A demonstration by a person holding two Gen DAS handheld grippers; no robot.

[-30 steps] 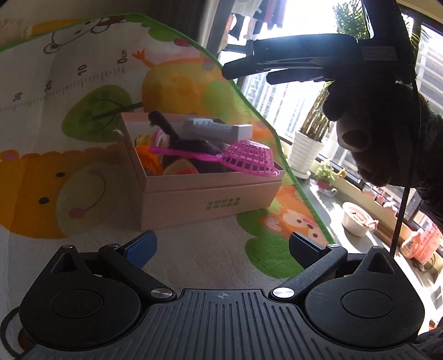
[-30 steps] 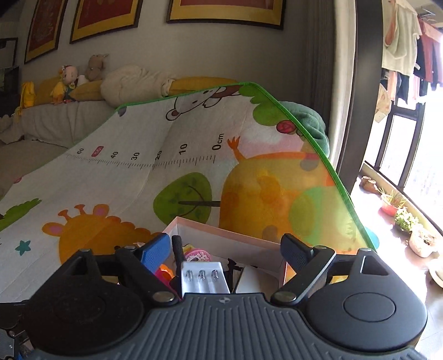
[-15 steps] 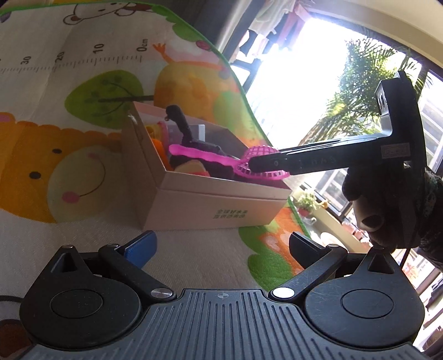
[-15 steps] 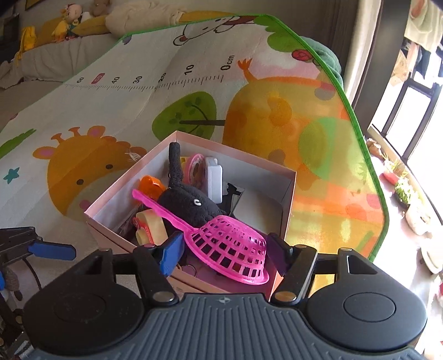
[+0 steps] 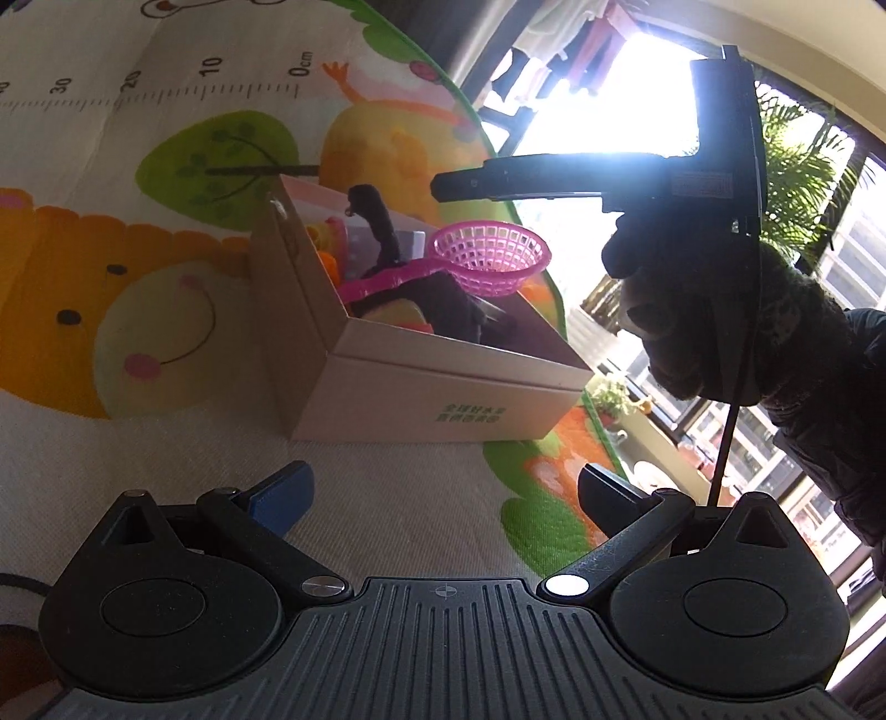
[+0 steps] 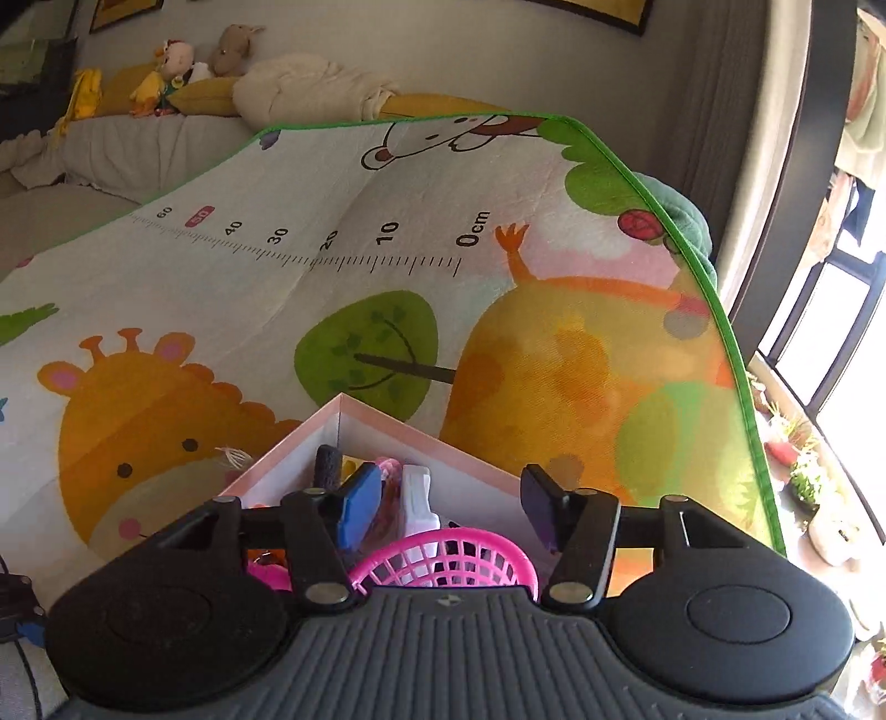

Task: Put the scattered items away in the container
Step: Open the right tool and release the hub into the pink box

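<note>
The box [image 5: 421, 387] sits on the play mat [image 5: 138, 387], full of toys, with a pink strainer [image 5: 490, 257] propped on top. The left gripper [image 5: 443, 493] is low near it, jaws wide, empty; the right gripper [image 6: 448, 507] hovers above the box, open and empty

**A family living room**

A soft cartoon-printed children's play mat [image 6: 343, 310] covers the floor. Beyond its far edge, stuffed toys [image 6: 188, 61] sit on a grey fabric sofa [image 6: 111, 144], framed pictures [image 6: 598, 11] hang above, and potted plants [image 6: 803, 471] line the sunny window.
</note>
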